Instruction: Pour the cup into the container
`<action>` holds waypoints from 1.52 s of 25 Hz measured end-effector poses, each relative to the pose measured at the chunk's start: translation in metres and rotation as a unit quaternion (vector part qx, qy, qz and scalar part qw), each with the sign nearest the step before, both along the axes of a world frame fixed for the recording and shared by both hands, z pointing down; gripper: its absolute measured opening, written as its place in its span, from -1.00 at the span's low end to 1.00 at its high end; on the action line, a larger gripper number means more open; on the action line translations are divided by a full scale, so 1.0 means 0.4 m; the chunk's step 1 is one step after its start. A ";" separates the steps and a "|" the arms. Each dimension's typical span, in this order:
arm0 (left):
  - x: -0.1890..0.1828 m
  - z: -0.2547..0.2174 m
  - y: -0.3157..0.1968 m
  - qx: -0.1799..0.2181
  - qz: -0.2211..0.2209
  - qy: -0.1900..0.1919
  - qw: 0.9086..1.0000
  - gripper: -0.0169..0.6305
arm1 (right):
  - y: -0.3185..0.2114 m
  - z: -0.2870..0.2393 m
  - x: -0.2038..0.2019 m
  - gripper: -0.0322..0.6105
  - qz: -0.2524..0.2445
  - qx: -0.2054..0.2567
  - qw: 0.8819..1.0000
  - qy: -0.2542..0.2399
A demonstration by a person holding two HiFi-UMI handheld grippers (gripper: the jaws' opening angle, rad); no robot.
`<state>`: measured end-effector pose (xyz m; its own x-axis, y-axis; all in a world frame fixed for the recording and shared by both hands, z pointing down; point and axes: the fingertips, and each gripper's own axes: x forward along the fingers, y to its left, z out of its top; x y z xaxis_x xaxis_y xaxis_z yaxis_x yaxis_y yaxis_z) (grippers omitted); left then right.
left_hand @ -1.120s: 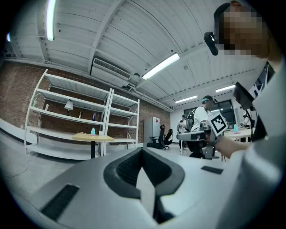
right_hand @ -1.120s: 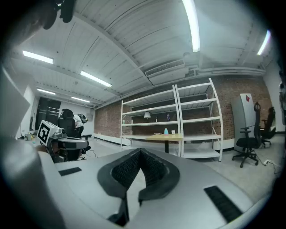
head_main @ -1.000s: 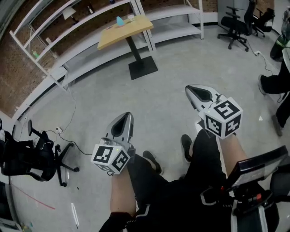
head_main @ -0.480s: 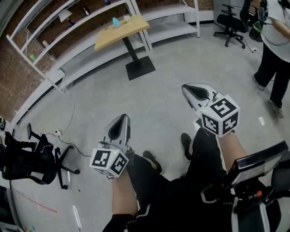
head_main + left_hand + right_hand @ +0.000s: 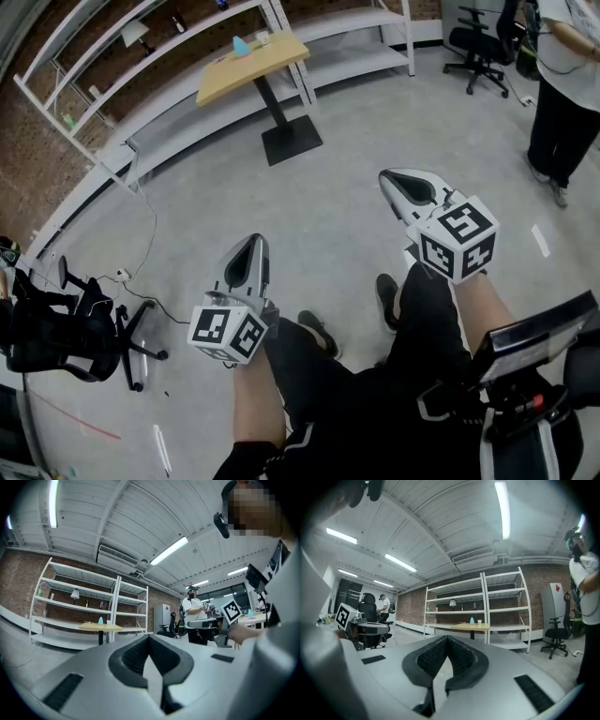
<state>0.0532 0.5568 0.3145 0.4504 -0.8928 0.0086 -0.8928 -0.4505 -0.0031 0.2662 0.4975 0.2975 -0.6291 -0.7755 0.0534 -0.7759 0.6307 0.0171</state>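
Far ahead stands a small wooden table (image 5: pixel 253 62) carrying a light blue object (image 5: pixel 242 44) and a small white cup (image 5: pixel 263 37). Both appear again as the blue object (image 5: pixel 472 620) and the cup (image 5: pixel 479 620) in the right gripper view. My left gripper (image 5: pixel 255 241) and right gripper (image 5: pixel 387 178) hang over bare floor in front of my legs, a long way from the table. Each is shut and empty; the left gripper (image 5: pixel 149 637) and the right gripper (image 5: pixel 447 638) have their jaws meeting at the tip.
White shelving (image 5: pixel 141 66) lines the brick wall behind the table. A black office chair (image 5: pixel 56 323) and a floor cable lie at the left, and another chair (image 5: pixel 483 47) at the back right. A person (image 5: pixel 562 94) stands at the right edge.
The person at the right has walked further into view. Both grippers have stayed almost where they were, still shut.
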 end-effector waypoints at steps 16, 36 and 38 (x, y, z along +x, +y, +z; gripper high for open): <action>-0.046 0.091 -0.226 -0.030 0.051 0.010 0.998 -0.94 | -0.223 0.088 -0.114 -0.89 -0.014 -0.017 1.000 -0.005; -0.166 0.098 -0.756 -0.048 0.068 0.011 0.996 -0.94 | -0.667 0.060 -0.211 -0.89 -0.005 -0.011 1.000 -0.010; -0.168 0.099 -0.821 -0.049 0.070 0.006 0.996 -0.94 | -0.725 0.076 -0.221 -0.90 -0.008 -0.016 1.000 -0.016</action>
